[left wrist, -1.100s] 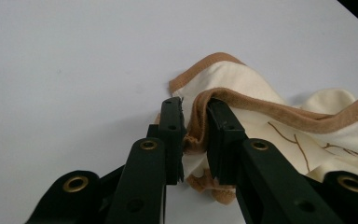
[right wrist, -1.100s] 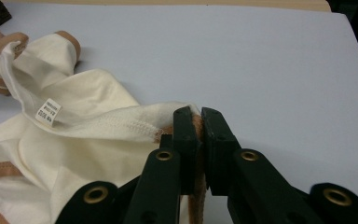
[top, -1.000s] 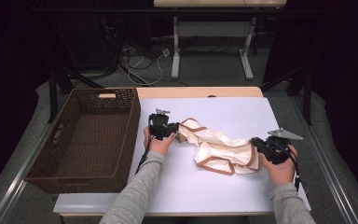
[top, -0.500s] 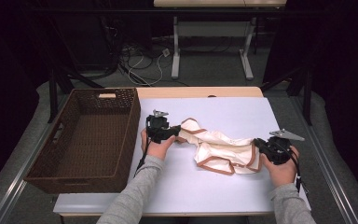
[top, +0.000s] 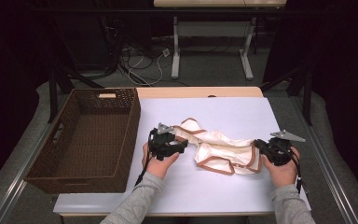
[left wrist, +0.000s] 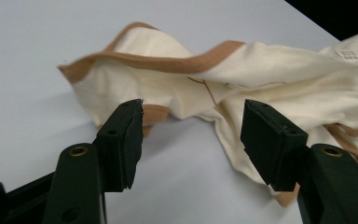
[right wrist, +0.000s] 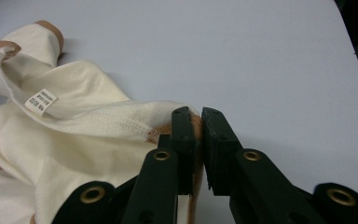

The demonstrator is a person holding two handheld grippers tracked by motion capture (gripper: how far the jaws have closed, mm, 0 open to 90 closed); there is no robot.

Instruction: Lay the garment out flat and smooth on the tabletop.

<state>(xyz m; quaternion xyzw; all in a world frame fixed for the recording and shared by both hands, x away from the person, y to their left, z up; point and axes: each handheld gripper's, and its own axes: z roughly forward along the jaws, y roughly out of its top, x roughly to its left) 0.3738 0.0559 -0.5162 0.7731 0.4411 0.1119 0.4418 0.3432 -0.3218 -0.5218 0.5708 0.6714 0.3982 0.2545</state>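
Garment (top: pixel 219 148) edge pinched in right gripper (right wrist: pixel 198 135).

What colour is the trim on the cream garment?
Tan-brown trim on the garment; the left gripper view shows it best.

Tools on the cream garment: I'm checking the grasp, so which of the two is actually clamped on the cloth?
The right tool: its jaws pinch the cream garment at its tan-trimmed edge. The left tool stands open, cloth beyond it.

Wicker basket (top: pixel 93 135) close beside left gripper (top: pixel 179 145).
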